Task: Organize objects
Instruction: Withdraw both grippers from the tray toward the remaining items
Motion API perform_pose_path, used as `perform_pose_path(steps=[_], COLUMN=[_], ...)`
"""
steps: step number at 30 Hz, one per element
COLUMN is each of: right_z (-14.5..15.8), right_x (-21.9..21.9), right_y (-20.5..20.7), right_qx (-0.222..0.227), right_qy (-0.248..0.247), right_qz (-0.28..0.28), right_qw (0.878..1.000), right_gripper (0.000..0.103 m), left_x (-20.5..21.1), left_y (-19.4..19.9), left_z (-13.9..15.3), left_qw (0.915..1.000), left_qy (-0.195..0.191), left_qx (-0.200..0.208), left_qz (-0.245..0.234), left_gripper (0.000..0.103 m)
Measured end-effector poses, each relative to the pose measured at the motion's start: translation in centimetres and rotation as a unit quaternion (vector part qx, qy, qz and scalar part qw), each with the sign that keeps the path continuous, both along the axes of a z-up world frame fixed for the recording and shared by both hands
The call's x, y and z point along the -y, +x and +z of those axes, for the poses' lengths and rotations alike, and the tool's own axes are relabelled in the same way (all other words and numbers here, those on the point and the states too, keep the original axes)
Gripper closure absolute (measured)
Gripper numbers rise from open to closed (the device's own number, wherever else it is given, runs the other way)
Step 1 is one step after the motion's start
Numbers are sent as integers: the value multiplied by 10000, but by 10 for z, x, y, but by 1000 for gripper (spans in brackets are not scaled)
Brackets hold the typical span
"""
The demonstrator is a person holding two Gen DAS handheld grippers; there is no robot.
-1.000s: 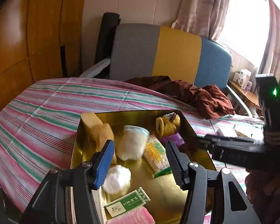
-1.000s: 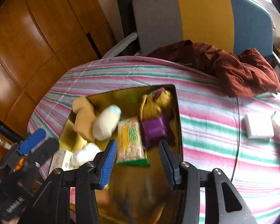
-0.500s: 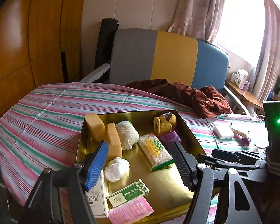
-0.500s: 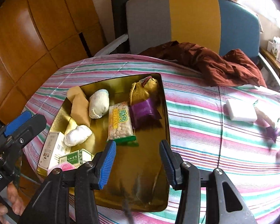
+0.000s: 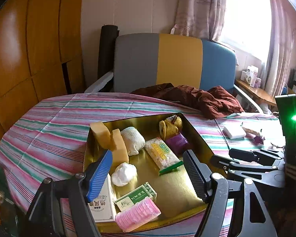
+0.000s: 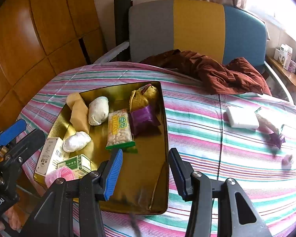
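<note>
The left wrist view looks forward from low at the gold tray's (image 5: 195, 132) near-left corner. The right wrist view looks steeply down from higher. Both share the tray and striped tablecloth (image 6: 217, 138).

Home: curtains (image 5: 195, 9), armchair (image 5: 173, 61), tablecloth (image 5: 55, 122)
</note>
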State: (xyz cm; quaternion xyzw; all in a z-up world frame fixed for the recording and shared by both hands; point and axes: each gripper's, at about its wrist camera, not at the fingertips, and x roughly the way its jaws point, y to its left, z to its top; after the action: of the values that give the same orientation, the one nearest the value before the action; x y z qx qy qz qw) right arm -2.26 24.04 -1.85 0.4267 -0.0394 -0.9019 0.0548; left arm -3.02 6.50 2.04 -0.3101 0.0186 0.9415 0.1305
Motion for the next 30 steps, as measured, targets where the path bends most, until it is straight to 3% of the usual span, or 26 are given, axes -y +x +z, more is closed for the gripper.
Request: perform_pose_path(steps=[17, 20, 30], right_z=[3, 3, 5], right_x=[-21, -27, -59], right_y=[9, 10, 10], right_qx=[-45, -35, -50], right_qy=[113, 164, 250], right_qz=[-172, -214, -440], right_qw=[9998, 9996, 9987], right_gripper=[54, 54, 53], left_x=[-20, -25, -42], left_y=[14, 18, 24], left_z=[3, 4, 6], left_qw=[9991, 9987, 9965], left_qy=[-293, -358, -565], left_qx=[-108, -176, -284], left_qz=[-296, -328, -545], left_gripper=[28, 20, 19])
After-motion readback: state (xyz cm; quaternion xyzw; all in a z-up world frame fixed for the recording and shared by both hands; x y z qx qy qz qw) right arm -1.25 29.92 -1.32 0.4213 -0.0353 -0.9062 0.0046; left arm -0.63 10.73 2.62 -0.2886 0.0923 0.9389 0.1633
